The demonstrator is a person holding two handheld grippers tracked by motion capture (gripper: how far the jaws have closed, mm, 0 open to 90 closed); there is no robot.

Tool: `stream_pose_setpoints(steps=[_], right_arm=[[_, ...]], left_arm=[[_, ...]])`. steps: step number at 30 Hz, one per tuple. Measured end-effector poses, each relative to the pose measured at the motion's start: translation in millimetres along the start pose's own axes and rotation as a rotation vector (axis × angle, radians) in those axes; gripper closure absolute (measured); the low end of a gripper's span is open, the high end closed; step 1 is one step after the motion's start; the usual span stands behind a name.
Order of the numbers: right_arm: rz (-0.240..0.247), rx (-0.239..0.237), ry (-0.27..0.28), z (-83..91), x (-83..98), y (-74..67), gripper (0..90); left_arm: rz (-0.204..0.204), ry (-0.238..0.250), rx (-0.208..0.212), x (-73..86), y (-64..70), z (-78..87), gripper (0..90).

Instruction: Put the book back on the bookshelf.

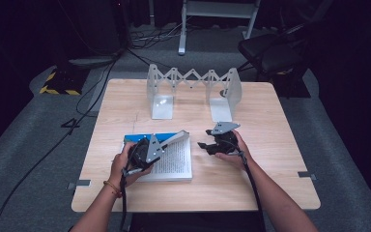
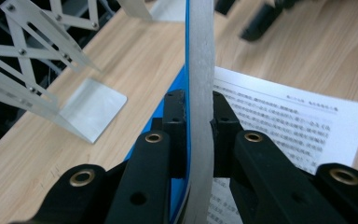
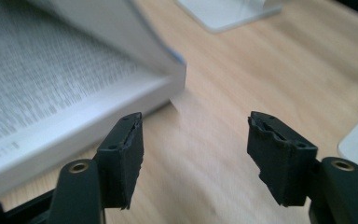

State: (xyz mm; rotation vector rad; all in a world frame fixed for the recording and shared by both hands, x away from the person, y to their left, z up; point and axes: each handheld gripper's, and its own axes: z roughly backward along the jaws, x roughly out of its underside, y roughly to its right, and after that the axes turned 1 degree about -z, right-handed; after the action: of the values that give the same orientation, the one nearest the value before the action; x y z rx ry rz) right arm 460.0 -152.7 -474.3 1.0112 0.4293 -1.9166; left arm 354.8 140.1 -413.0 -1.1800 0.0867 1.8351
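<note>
A book with a blue cover (image 1: 174,164) lies open on the wooden table (image 1: 270,159), printed page (image 2: 284,121) facing up. My left gripper (image 1: 147,150) is shut on the front cover and a thick wad of pages (image 2: 200,70), holding them raised on edge above the book. The jaws press on both sides of that wad, with the blue cover (image 2: 177,88) on its outer side. My right gripper (image 1: 204,146) stands open just right of the book, low over the table. In the right gripper view the book's corner (image 3: 51,93) lies beside the fingertips (image 3: 126,154), with nothing between them.
A metal expanding book rack (image 1: 193,79) with two upright end plates stands at the back of the table; its flat foot (image 2: 88,107) lies near the book. Bare wood stretches right of the right gripper. Cables and a chair (image 1: 270,53) lie on the floor beyond.
</note>
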Motion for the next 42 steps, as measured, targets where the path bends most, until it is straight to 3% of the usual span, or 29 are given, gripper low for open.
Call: stream_pose_setpoints(steps=[3, 5, 6, 10, 11, 12, 13, 16, 18, 19, 24, 26, 28, 30, 32, 35, 38, 42], right_arm=[[-0.015, 0.011, -0.059, 0.0, 13.1, 6.9, 34.7], [-0.015, 0.021, -0.076, 1.2, 18.2, 9.4, 34.9], [-0.023, 0.032, -0.110, 1.4, 28.8, 12.9, 34.7], [-0.029, 0.028, -0.090, 2.9, 34.4, 14.6, 34.2], [-0.029, 0.029, -0.088, 3.4, 35.3, 15.4, 35.8], [-0.029, 0.011, -0.059, 8.0, 38.4, 20.0, 34.5], [-0.035, 0.041, -0.043, 10.6, 40.3, 21.6, 36.7], [-0.083, -0.020, 0.028, 21.8, 46.3, 27.8, 39.7], [-0.065, -0.041, 0.078, 30.6, 43.3, 26.3, 42.8], [-0.065, -0.041, 0.078, 30.6, 43.3, 26.3, 42.8], [-0.093, -0.048, 0.168, 42.8, 34.1, 22.1, 49.4], [-0.088, -0.047, 0.183, 47.0, 30.0, 20.8, 50.3], [-0.095, -0.052, 0.194, 46.7, 27.5, 18.3, 53.9], [-0.094, -0.034, 0.193, 44.6, 25.2, 15.8, 55.7], [-0.108, -0.046, 0.205, 43.0, 22.9, 14.6, 56.8], [-0.112, -0.059, 0.212, 40.7, 19.8, 12.0, 60.6], [-0.135, -0.069, 0.223, 38.7, 19.2, 13.0, 60.7], [-0.145, -0.080, 0.242, 39.1, 13.8, 10.9, 65.6]], left_arm=[[-0.016, 0.039, -0.014, -13.6, 0.9, -1.7, 81.0], [-0.009, 0.062, 0.001, -18.4, 2.7, -3.4, 81.1], [-0.015, 0.102, 0.018, -29.3, 4.2, -5.2, 81.1], [-0.014, 0.152, 0.066, -44.5, 8.1, -10.6, 81.1], [-0.034, 0.151, 0.063, -51.2, 11.4, -13.9, 81.1], [-0.035, 0.150, 0.066, -53.1, 12.2, -15.9, 81.0], [-0.025, 0.156, 0.073, -53.8, 11.8, -18.2, 81.1], [-0.003, 0.185, 0.098, -51.5, 10.2, -20.5, 81.0], [0.013, 0.197, 0.108, -48.4, 9.4, -19.6, 81.0], [0.013, 0.197, 0.108, -48.4, 9.4, -19.6, 80.9], [0.092, 0.241, 0.166, -34.7, 6.5, -17.8, 80.4], [0.110, 0.231, 0.206, -30.3, 7.2, -18.5, 80.0], [0.103, 0.208, 0.217, -28.4, 12.3, -19.1, 79.7], [0.096, 0.173, 0.242, -27.1, 15.5, -21.1, 79.3], [0.090, 0.117, 0.274, -27.4, 20.0, -23.9, 79.0], [0.015, 0.053, 0.245, -33.0, 26.3, -21.6, 78.5], [0.019, 0.053, 0.264, -32.3, 22.9, -21.4, 80.3], [0.021, 0.065, 0.252, -31.1, 20.9, -19.0, 80.5]])
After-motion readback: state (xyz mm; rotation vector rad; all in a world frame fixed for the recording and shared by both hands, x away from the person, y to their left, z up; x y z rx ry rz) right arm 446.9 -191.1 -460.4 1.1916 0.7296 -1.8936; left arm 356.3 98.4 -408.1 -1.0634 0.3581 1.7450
